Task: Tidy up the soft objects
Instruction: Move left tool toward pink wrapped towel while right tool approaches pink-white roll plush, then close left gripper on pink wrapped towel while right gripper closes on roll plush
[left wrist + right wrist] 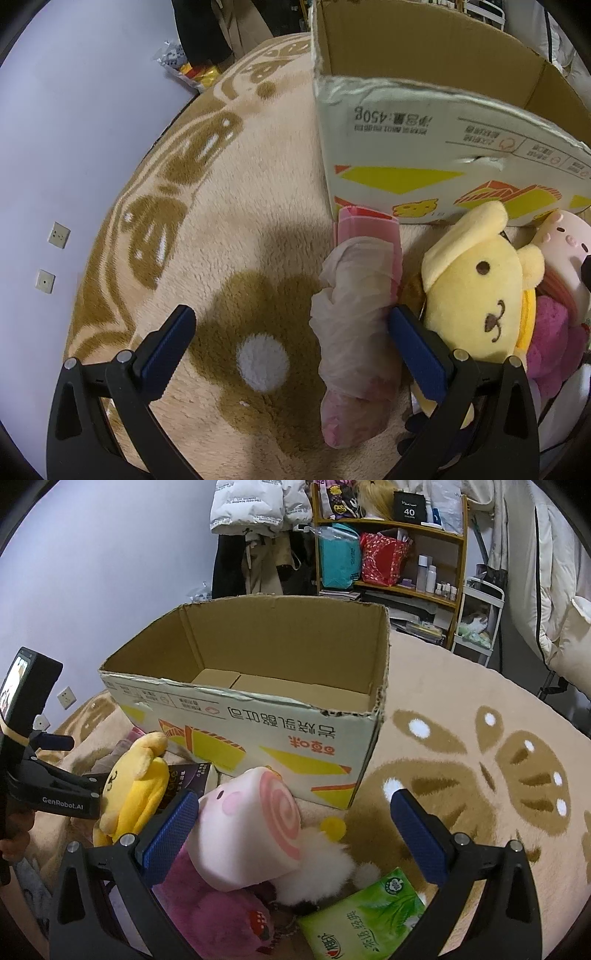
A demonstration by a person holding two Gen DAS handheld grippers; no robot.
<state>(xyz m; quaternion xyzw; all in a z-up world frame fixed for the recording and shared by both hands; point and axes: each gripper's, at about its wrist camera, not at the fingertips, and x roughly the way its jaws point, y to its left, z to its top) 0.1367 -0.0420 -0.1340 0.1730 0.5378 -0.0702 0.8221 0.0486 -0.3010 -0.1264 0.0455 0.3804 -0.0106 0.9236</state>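
Left gripper (pixel 291 350) spread wide above rug (pixel 229 229), plastic-wrapped pink bundle (pixel 354 332) just inside its right finger; right gripper (pixel 293 834) likewise wide apart, pink swirl plush (pixel 251 830) against its left finger, before cardboard box (pixel 258 716)

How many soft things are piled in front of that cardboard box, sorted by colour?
Yellow: 1, the yellow plush dog
Pink and white: 1, the swirl-ended roll plush
Magenta: 1, the fuzzy magenta plush
White: 1, the fluffy white plush
Green: 1, the green tissue pack
Pink: 1, the plastic-wrapped pink bundle
Total: 6
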